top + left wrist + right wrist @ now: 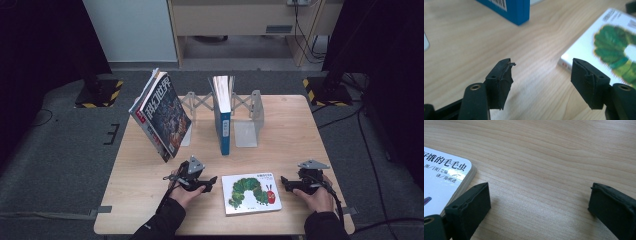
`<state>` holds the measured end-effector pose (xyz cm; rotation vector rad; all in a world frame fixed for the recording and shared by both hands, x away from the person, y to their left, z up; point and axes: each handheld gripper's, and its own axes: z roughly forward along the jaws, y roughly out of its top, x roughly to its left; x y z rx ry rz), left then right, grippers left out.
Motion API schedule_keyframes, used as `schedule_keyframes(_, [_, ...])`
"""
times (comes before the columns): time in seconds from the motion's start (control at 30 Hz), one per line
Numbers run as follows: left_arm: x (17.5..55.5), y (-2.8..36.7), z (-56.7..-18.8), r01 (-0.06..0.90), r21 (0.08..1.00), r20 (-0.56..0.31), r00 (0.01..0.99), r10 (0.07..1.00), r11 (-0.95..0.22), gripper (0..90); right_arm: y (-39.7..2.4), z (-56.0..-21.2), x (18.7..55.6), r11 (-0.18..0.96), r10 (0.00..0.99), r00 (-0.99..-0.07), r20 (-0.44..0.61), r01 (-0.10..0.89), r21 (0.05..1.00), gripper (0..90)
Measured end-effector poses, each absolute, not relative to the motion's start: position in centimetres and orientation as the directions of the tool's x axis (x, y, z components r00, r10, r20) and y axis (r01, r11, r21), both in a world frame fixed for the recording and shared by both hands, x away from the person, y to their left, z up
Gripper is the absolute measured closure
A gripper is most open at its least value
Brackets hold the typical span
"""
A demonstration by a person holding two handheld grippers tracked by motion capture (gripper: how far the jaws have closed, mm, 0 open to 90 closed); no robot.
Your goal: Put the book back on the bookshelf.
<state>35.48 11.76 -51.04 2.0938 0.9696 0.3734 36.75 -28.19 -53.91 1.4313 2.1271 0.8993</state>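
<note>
— caterpillar book [251, 193] lies flat near the table's [290, 125] front edge, about midway along it, between your two grippers. where do you stand with it?

— you look to be in the approach. your left gripper [212, 182] sits just beside the book's left edge, jaws apart with bare wood between them; in the left gripper view the book's corner [574, 60] shows just beyond the right jaw. your right gripper [285, 182] rests by the book's right edge, jaws spread wide and empty too.

— and next?

— probably a pickup, to stand it in the metal rack [247, 117] at the back edge beside the blue book [223, 120]. the cover lies flush on the wood, so you need one jaw worked under an edge before closing. mind the leaning magazines [161, 115] at the rack's left end.
</note>
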Motion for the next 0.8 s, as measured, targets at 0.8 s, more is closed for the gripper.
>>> schedule_keyframes(0.8, [34.6, 10.6, -53.5, 0.483, 0.726, -0.001, 0.712, 0.702, -0.489, 17.7, -26.9, -52.7, 34.6, 0.229, 0.856, -0.49, 0.167, 0.649, 0.726, 40.4])
